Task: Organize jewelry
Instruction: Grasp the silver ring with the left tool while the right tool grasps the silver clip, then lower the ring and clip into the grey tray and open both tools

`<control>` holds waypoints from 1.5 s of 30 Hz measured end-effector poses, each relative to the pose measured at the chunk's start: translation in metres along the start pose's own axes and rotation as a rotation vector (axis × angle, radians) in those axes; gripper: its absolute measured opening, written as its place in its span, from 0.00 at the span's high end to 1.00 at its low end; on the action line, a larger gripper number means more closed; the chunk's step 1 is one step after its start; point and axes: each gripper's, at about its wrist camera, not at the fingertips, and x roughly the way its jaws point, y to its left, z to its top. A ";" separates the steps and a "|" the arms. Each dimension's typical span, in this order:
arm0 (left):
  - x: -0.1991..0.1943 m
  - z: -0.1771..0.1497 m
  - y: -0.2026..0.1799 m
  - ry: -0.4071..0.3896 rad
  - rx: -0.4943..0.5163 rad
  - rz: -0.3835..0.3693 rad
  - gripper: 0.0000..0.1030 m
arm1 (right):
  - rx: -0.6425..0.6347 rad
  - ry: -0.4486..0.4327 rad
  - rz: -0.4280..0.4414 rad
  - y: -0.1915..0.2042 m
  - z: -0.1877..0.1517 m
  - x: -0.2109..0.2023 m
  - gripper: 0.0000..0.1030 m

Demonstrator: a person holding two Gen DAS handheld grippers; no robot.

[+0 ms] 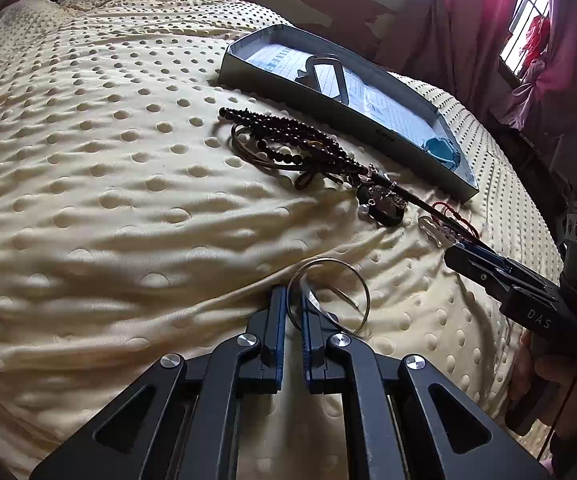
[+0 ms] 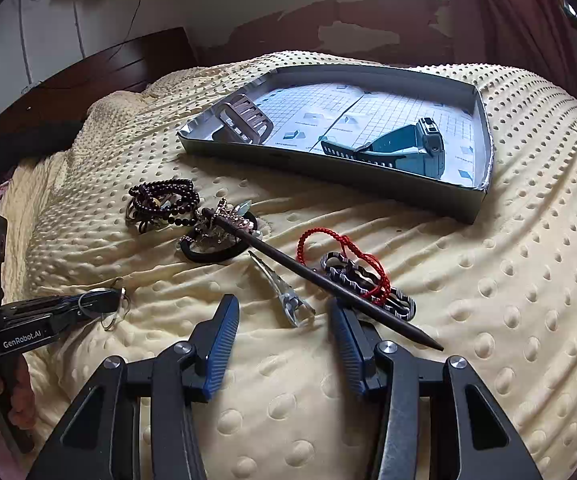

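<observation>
My left gripper [image 1: 293,300] is shut on the near edge of a thin silver bangle [image 1: 328,259] that lies on the cream dotted blanket [image 1: 128,200]. The right wrist view shows that left gripper [image 2: 122,294] at the left with the bangle [image 2: 117,318]. My right gripper [image 2: 284,320] is open, with a silver hair clip [image 2: 290,302] lying between its fingers, not pressed. Beside it lie a dark hair stick [image 2: 328,284], a red cord bracelet [image 2: 344,256] and a striped clip [image 2: 368,285]. A grey box tray [image 2: 328,168] stands behind.
In the tray lie a teal watch [image 2: 408,148] and a brown slotted clip [image 2: 244,120]. Dark prayer beads [image 2: 164,198] and a black hair tie with an ornament [image 2: 216,240] lie left of the stick. A hand [image 2: 8,392] holds the left gripper's handle.
</observation>
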 end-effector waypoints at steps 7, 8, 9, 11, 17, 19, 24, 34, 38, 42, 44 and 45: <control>0.001 0.001 -0.001 0.001 0.003 -0.001 0.96 | -0.023 0.011 -0.003 0.005 0.001 0.007 0.75; 0.000 0.001 -0.001 0.001 0.002 -0.001 0.96 | -0.027 0.011 0.001 0.007 0.000 0.007 0.76; -0.001 0.000 -0.001 -0.001 0.002 -0.002 0.96 | -0.028 0.011 0.006 0.007 0.000 0.006 0.79; -0.002 -0.001 -0.001 -0.004 0.001 -0.007 0.97 | -0.030 0.012 0.010 0.009 -0.002 0.006 0.83; -0.007 -0.003 -0.005 -0.022 0.010 -0.004 0.98 | -0.055 0.022 0.011 0.017 -0.007 0.007 0.86; -0.008 -0.004 -0.007 -0.036 0.018 0.003 0.98 | -0.052 0.023 0.014 0.019 -0.007 0.006 0.86; -0.013 -0.005 -0.010 -0.068 0.023 0.008 0.98 | -0.015 0.028 0.040 0.020 -0.006 0.004 0.86; -0.028 -0.002 -0.011 -0.168 0.038 0.039 0.98 | 0.004 0.009 0.079 0.028 -0.002 -0.008 0.87; -0.030 0.000 -0.010 -0.178 0.026 0.033 0.98 | -0.006 0.033 0.078 0.032 -0.003 -0.005 0.87; -0.037 0.000 -0.010 -0.199 0.025 0.029 0.98 | 0.044 0.026 0.116 0.030 -0.004 -0.009 0.87; -0.039 0.001 -0.011 -0.207 0.029 0.029 0.98 | 0.077 0.012 0.143 0.030 -0.003 -0.014 0.87; -0.041 0.000 -0.012 -0.209 0.030 0.034 0.98 | 0.090 0.002 0.156 0.029 -0.002 -0.017 0.87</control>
